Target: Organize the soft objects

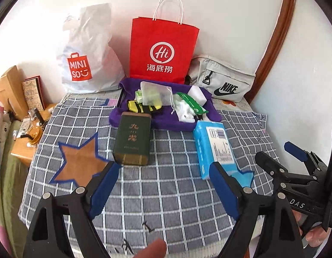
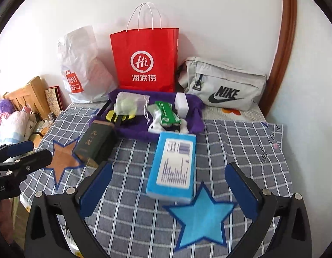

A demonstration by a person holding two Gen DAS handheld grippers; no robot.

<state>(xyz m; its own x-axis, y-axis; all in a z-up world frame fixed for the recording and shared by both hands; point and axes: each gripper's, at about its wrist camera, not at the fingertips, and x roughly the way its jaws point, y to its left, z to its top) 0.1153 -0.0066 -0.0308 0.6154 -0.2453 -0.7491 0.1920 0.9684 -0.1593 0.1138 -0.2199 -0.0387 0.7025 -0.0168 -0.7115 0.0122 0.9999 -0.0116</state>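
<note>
You are holding left gripper (image 1: 163,172) and right gripper (image 2: 168,172) spread wide, both gripping nothing. Blue box (image 2: 172,163) is sitting between right fingers, green tin (image 1: 132,138) just ahead of left: both are risking knocks as you reach. Soft items are waiting beyond on purple cloth (image 2: 194,121). Red bag (image 2: 146,62) is standing farthest.

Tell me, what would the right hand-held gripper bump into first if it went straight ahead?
Probably the blue tissue pack, lying on the checked cloth between the open right hand-held gripper's fingers; depth is hard to judge.
</note>
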